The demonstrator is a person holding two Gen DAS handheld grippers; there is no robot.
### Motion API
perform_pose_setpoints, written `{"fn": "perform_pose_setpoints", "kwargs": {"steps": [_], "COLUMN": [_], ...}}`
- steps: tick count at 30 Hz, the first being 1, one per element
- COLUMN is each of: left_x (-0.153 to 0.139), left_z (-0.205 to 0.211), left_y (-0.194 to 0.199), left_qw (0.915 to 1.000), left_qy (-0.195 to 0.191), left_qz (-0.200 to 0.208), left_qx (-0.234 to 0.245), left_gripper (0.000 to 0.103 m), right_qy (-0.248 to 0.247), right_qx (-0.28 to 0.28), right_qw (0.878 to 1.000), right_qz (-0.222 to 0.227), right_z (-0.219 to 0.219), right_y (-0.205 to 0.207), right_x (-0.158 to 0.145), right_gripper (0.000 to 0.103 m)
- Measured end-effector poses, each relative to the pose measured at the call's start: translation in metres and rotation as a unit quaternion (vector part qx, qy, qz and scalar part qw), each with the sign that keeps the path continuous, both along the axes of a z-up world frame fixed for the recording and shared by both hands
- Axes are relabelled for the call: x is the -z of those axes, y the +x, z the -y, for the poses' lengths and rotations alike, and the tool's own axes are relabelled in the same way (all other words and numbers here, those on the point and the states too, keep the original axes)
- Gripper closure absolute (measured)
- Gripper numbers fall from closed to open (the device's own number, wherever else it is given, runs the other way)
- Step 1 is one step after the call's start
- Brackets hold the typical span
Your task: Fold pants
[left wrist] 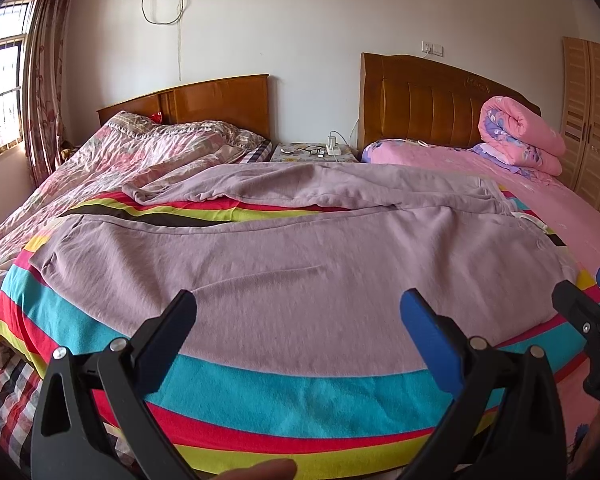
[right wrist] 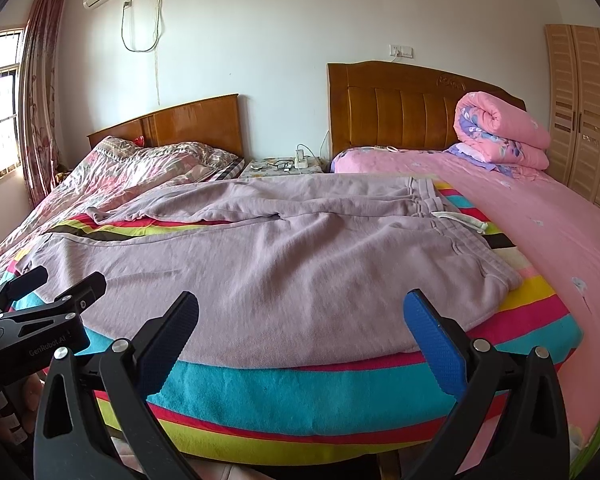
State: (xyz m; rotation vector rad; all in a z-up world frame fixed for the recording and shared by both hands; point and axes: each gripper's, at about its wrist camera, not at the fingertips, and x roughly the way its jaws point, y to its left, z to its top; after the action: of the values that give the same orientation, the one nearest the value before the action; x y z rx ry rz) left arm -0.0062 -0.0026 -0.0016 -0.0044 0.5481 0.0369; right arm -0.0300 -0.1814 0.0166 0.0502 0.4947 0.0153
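Mauve sweatpants [left wrist: 284, 264] lie spread flat on a striped blanket [left wrist: 260, 396], waistband to the right, legs running left. They also show in the right wrist view [right wrist: 300, 264], with the waistband and white drawstring [right wrist: 466, 220] at right. My left gripper [left wrist: 300, 312] is open and empty, above the near edge of the pants. My right gripper [right wrist: 302, 312] is open and empty, just short of the near leg's hem edge. The right gripper shows at the right edge of the left view [left wrist: 584, 300]; the left gripper shows at left in the right view [right wrist: 56, 284].
The blanket covers the foot of two beds. A floral quilt [left wrist: 120, 160] lies at left, a pink sheet [right wrist: 540, 216] with a rolled pink duvet [right wrist: 500, 136] at right. A nightstand [left wrist: 312, 152] sits between the headboards. A wardrobe [right wrist: 580, 112] stands at far right.
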Motion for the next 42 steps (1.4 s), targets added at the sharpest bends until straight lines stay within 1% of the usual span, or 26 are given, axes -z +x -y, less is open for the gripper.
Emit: {"fn": "perform_pose_setpoints", "kwargs": {"steps": [33,39,42], "left_x": [0.002,0.006,0.009], "left_z": [0.001,0.001,0.001], "left_y": [-0.001,-0.001,0.002], "left_qw": [1.0,1.0,0.9998], "left_qy": [0.003,0.003,0.005], "left_qz": [-0.001,-0.007,-0.018], "left_qx": [0.001,0.002,0.004], "left_gripper": [0.001,0.001,0.001], "right_qy": [0.004,0.008,0.012], "right_qx": [-0.002,-0.002,-0.004], "right_qw": [1.0,1.0,1.0], "right_qz": [-0.008,-0.014,-0.02], "right_z": [-0.001,-0.002,-0.001], "right_y": [0.0,0.001,0.002], "right_x": [0.008,0.011,0.013], "right_gripper": [0.004,0.004,0.004]}}
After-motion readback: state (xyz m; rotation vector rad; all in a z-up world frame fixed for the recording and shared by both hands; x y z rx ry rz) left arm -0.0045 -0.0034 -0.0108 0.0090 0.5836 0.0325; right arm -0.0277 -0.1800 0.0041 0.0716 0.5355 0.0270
